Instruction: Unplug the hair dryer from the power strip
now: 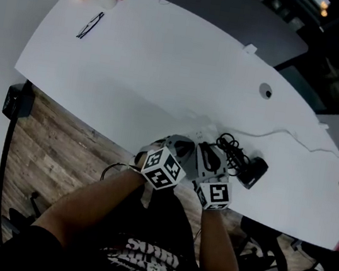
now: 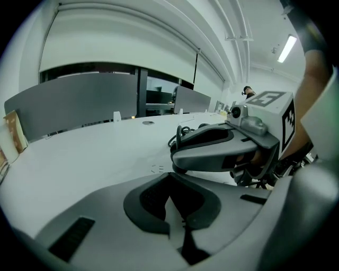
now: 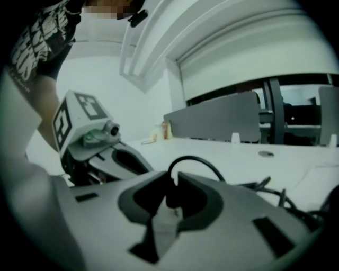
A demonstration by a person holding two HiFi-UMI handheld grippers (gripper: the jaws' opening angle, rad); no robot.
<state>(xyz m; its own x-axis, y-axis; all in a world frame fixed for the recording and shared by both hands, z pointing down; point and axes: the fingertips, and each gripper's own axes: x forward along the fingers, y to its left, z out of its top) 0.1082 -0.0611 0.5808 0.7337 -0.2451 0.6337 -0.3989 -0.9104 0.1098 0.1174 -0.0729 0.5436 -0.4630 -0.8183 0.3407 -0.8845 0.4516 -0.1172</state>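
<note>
The black plug [image 3: 170, 199] sits between the right tongs [image 3: 170, 189], which grasp it. Its cord [image 3: 193, 160] arches above. The one hair dryer [image 1: 254, 172] lies on the white worktop [image 1: 167, 67], just to the right of both tongs. The left tongs [image 2: 175, 214] are clenched and empty. The shirt print [image 1: 148, 269] is too blurred to read.

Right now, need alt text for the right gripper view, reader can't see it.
A black plug sits between the jaws of the right gripper, its cord arching up and to the right; whether the jaws press on it is unclear. Behind are a white table, a grey partition, and the left gripper at left.
</note>
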